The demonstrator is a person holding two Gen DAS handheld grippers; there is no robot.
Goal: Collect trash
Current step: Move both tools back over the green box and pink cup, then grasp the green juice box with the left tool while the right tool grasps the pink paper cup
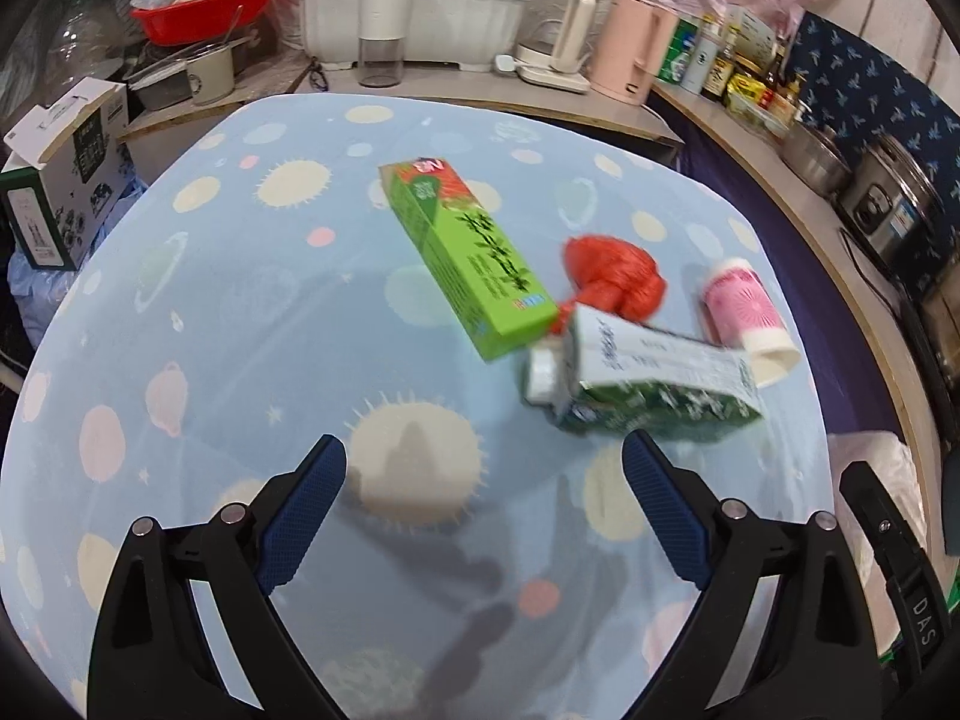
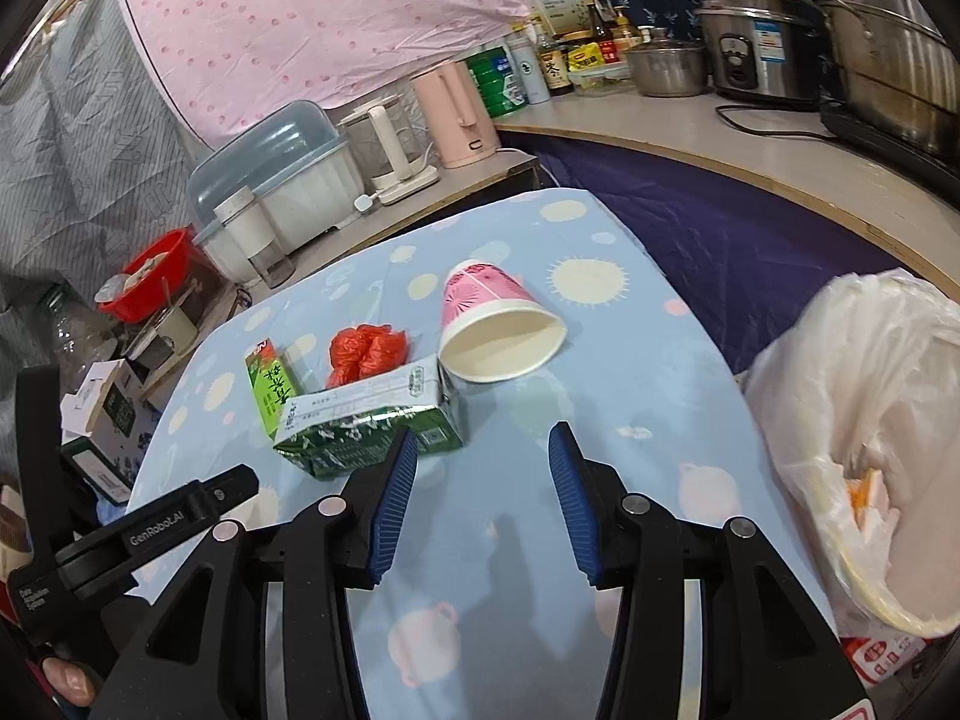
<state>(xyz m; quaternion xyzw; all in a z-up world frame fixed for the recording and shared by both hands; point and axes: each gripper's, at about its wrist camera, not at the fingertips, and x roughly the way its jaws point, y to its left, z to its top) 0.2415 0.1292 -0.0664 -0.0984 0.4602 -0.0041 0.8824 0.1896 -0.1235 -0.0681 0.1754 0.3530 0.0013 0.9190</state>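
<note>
Trash lies on a table with a light blue patterned cloth point(image 1: 240, 312). A green tea box point(image 1: 465, 255) lies flat in the left wrist view; it also shows in the right wrist view point(image 2: 271, 387). Beside it lie a crumpled red bag point(image 1: 612, 273) point(image 2: 367, 351), a dark green milk carton point(image 1: 654, 387) point(image 2: 372, 417) and a pink paper cup point(image 1: 747, 315) point(image 2: 498, 324) on its side. My left gripper point(image 1: 483, 468) is open and empty, just short of the carton. My right gripper point(image 2: 483, 459) is open and empty, its left finger next to the carton.
A bin lined with a white plastic bag point(image 2: 870, 420) stands at the table's right edge, with some trash inside. Behind the table a counter holds a dish cover point(image 1: 414, 6), kettles point(image 2: 459, 114), bottles and pots point(image 2: 756, 42). A cardboard box point(image 1: 60, 174) stands at the left.
</note>
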